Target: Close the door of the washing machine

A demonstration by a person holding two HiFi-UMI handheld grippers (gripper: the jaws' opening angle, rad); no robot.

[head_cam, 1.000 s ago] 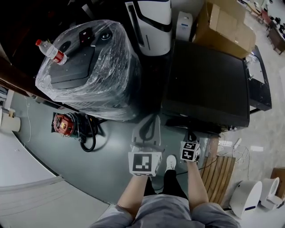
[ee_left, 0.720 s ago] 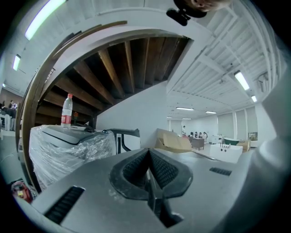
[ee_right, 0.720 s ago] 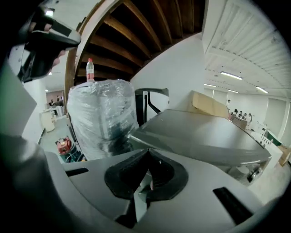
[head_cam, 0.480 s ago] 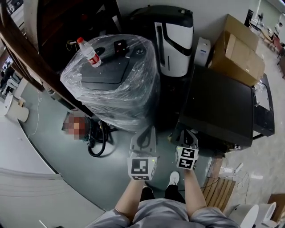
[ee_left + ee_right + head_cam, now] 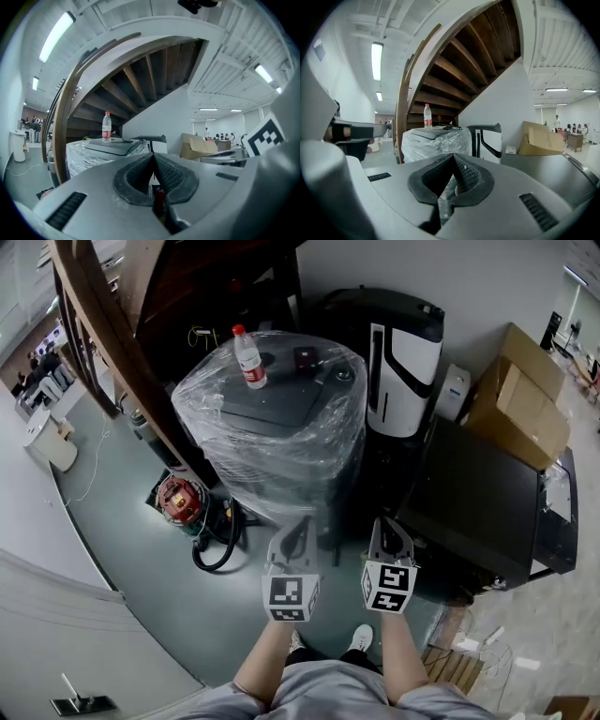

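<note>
A top-loading machine wrapped in clear plastic film [image 5: 272,437] stands ahead of me in the head view; its dark lid panel lies flat under the wrap. A water bottle [image 5: 248,359] with a red cap stands on its top. My left gripper [image 5: 298,527] hangs shut and empty just short of the machine's front. Beside it my right gripper [image 5: 385,527] is also shut on nothing. In the left gripper view the left gripper [image 5: 153,155] points at the machine [image 5: 101,150] and the bottle [image 5: 107,126]. The right gripper [image 5: 452,158] faces the wrapped machine [image 5: 436,140] too.
A black-and-white appliance [image 5: 403,362] stands right of the machine, then a black flat-topped unit [image 5: 487,502] and a cardboard box [image 5: 525,390]. A red device with a hose [image 5: 178,498] lies on the floor at the left. A curved wooden stair rail [image 5: 112,352] rises behind.
The head view has swung so the wrapped machine now sits centred and farther up. Both grippers stayed shut and side by side, now a little closer together.
</note>
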